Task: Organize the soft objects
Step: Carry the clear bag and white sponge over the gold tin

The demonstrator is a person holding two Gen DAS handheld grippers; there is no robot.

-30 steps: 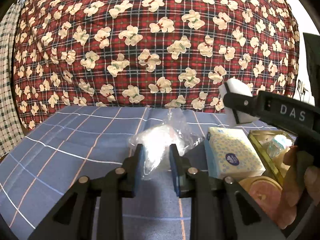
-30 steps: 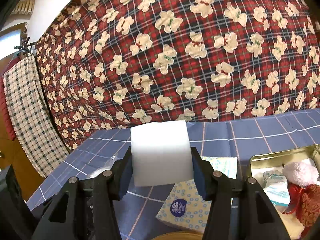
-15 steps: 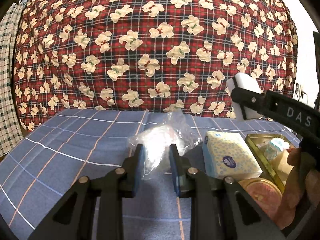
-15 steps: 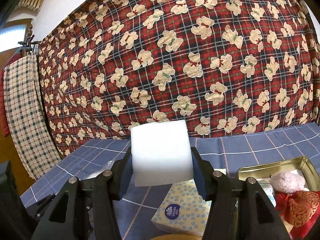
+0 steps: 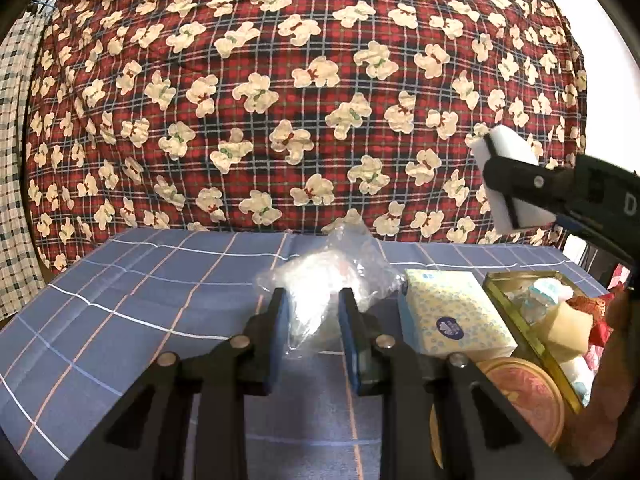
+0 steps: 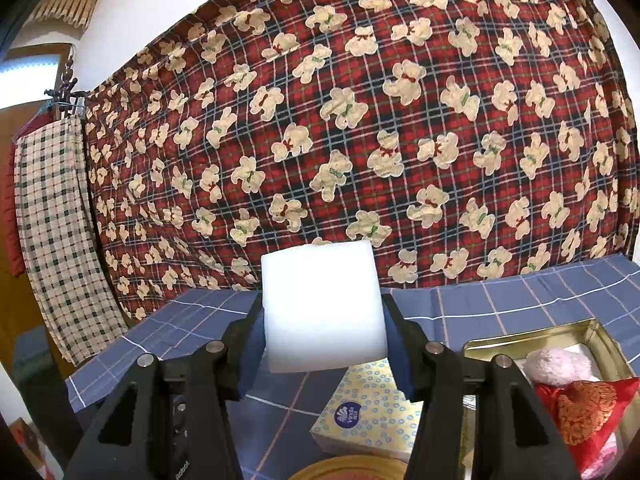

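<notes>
Behind the blue checked tablecloth [image 5: 132, 304] hangs a red plaid sheet printed with bears [image 5: 280, 92]. We hold a white sponge block [image 6: 322, 308] pinched in our right gripper [image 6: 323, 346], raised above the table, while our left gripper [image 5: 312, 330] has its jaws on either side of a clear plastic bag [image 5: 328, 280] of something white, pressing on it lightly. We judge that the sponge could spring free if squeezed off-centre, and that the slick bag could slide out of so shallow a hold. At the right, a gold tin [image 6: 536, 340] already holds a pink pompom [image 6: 558, 366] and a red pouch [image 6: 588, 408]; a tissue pack [image 6: 368, 408] lies just beside it.
</notes>
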